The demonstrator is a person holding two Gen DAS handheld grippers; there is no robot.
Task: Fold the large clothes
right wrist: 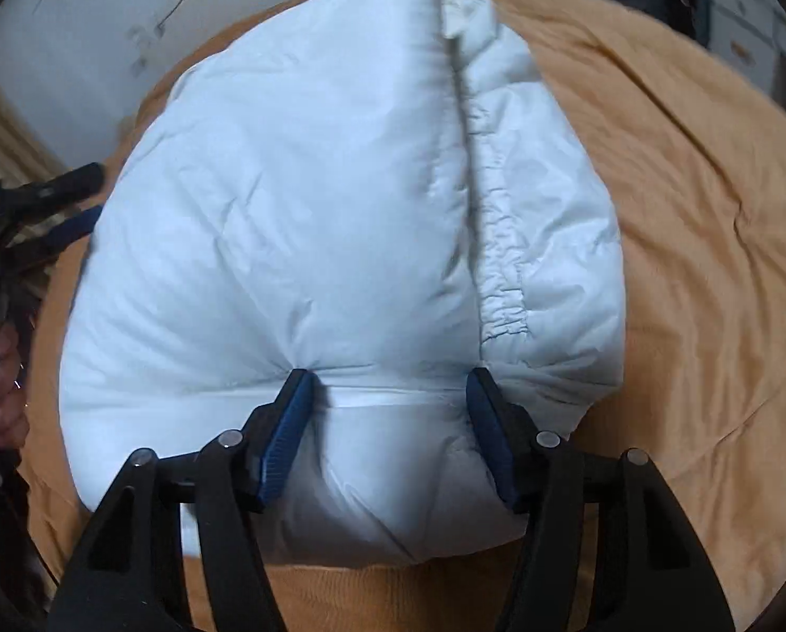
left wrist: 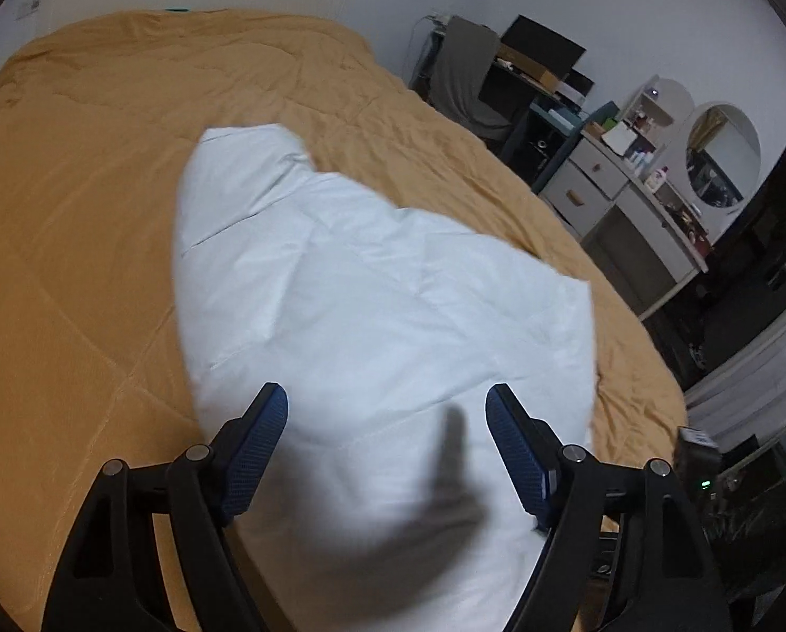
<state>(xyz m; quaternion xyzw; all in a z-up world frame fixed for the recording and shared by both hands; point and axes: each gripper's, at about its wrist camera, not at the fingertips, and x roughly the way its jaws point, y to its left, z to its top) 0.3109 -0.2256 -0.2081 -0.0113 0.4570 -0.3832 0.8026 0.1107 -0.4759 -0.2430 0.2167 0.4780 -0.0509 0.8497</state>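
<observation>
One puffy white jacket point(right wrist: 298, 200) sits half-folded on the orange bed point(right wrist: 683, 210), right gripper point(right wrist: 387, 384) pinching its near edge, left gripper point(left wrist: 385, 411) spread wide and empty above it, so I'd press the fold flat before letting go.

The jacket point(left wrist: 372, 284) lies on the bed point(left wrist: 77, 210), toward its near edge. A desk point(left wrist: 530, 79) and a dresser point(left wrist: 619, 210) stand beyond the bed's right edge, the desk farther back.
</observation>
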